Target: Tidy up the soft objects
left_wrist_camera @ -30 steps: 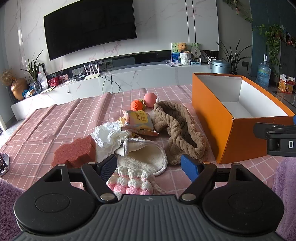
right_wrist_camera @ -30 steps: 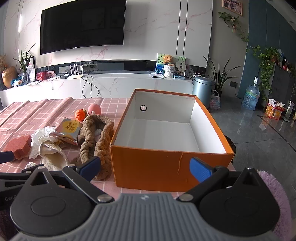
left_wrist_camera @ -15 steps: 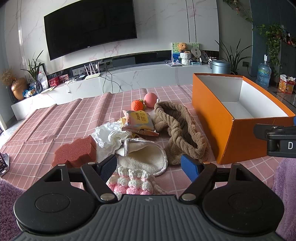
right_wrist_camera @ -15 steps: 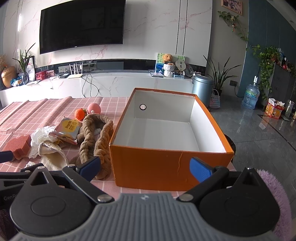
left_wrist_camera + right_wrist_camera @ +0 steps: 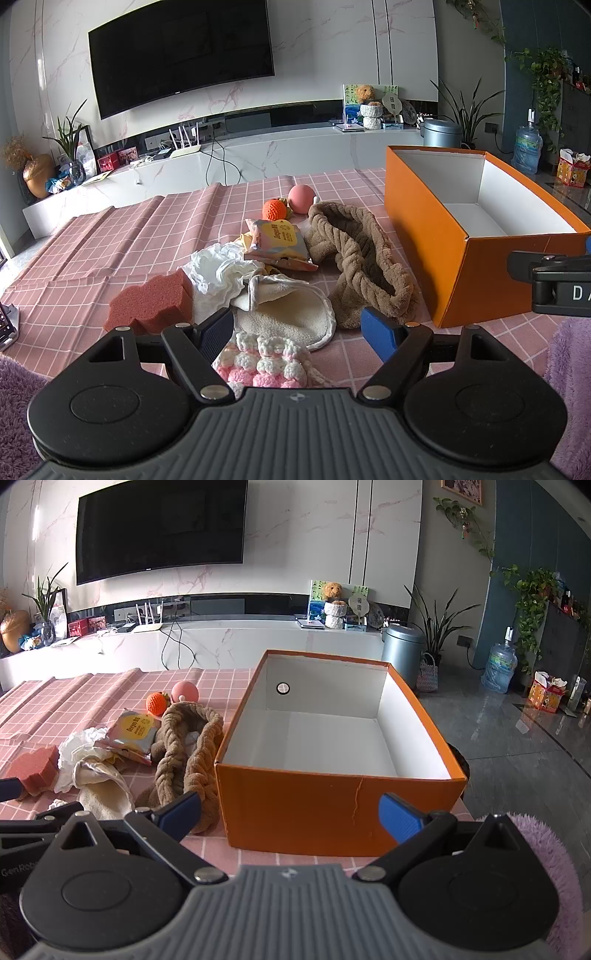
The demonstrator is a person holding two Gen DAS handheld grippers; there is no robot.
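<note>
Pink checked cloth covers the table [image 5: 110, 258], with a dark television [image 5: 181, 51] on the marble wall behind. Right of centre stands an orange box [image 5: 332, 805], its white inside bare. To its left the soft things lie in a loose heap: a brown braided band [image 5: 354, 258] touching the box's near corner in the right view, a cream cloth [image 5: 291, 314], crumpled white fabric [image 5: 218, 269], a snack packet [image 5: 277, 240], a red sponge [image 5: 151, 299], an orange knitted ball [image 5: 274, 209] and a pink ball [image 5: 301, 197]. At the bottom, the left tool [image 5: 299, 326] stands wide over a pink-and-white crochet piece [image 5: 266, 362], apparently not touching it. The right tool [image 5: 291, 808] stands wide before the box, holding nothing.
</note>
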